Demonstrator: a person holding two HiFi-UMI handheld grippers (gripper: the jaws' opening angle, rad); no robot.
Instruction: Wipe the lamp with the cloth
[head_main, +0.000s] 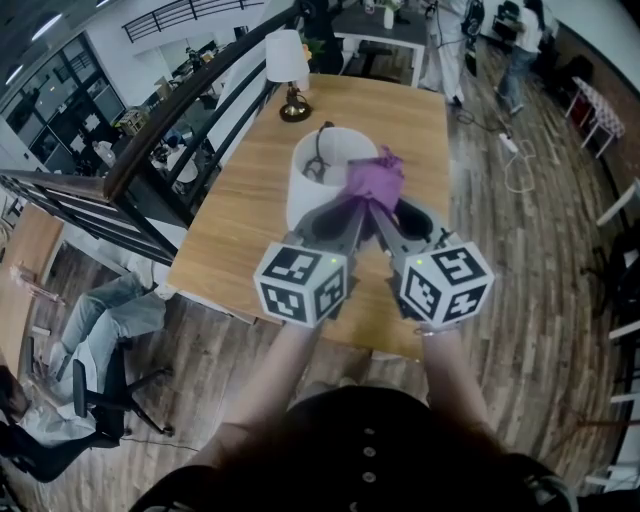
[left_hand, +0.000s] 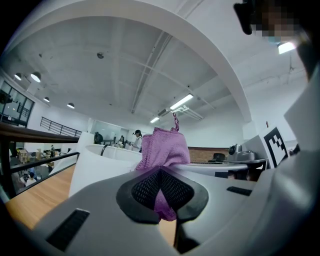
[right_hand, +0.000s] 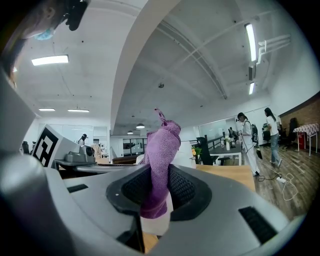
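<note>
Currently: purple cloth (head_main: 375, 178) (left_hand: 162, 147) (right_hand: 161, 150) gripped from both sides, above the right rim of the white lamp shade (head_main: 308, 192) (left_hand: 95, 170)
Found left gripper (head_main: 356, 206) (left_hand: 160, 186) clenched on a bunched edge of the cloth, mesh pads closed on the fabric. Found right gripper (head_main: 379, 210) (right_hand: 152, 192) likewise clamped on a twisted fold, just beside the left. Saw cloth standing up in a bunch between the two; contact with the rim could not be resolved. Noted shade upright on the wooden table (head_main: 240, 215), wire fitting visible inside. Recorded a smaller table lamp (head_main: 287, 62) at the far end, well apart
</note>
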